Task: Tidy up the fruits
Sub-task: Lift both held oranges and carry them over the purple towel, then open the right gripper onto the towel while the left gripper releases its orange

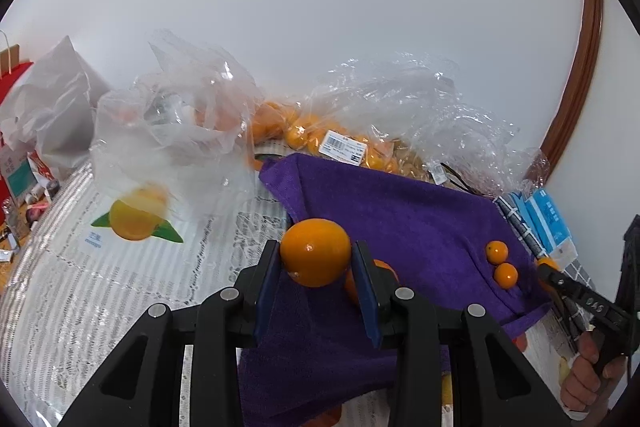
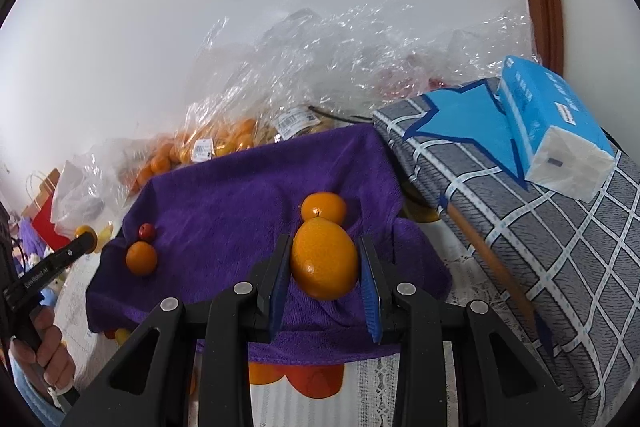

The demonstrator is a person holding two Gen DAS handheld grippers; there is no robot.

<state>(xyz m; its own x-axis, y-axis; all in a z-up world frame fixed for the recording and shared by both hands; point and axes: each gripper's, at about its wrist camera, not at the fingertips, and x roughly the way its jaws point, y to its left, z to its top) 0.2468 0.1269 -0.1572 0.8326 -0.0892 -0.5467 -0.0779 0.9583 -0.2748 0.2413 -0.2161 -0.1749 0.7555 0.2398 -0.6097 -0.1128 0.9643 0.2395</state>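
A purple towel (image 1: 416, 211) lies spread on the table. My left gripper (image 1: 316, 250) is shut on an orange (image 1: 314, 263) held just above the towel's near left part; a second orange (image 1: 386, 269) peeks out behind its right finger. Two small oranges (image 1: 502, 263) rest on the towel to the right. My right gripper (image 2: 325, 247) is shut on a larger orange (image 2: 324, 267) over the towel (image 2: 240, 195), right in front of another orange (image 2: 323, 207). An orange (image 2: 141, 258) and a small red fruit (image 2: 147, 231) lie at the towel's left.
Crumpled clear plastic bags (image 1: 400, 107) with several oranges line the wall behind the towel. A blue tissue pack (image 2: 556, 127) sits on grey checked fabric (image 2: 520, 227) at the right. White bags (image 1: 52, 99) and a red paper bag stand far left. More fruit shows under the towel's near edge (image 2: 316, 381).
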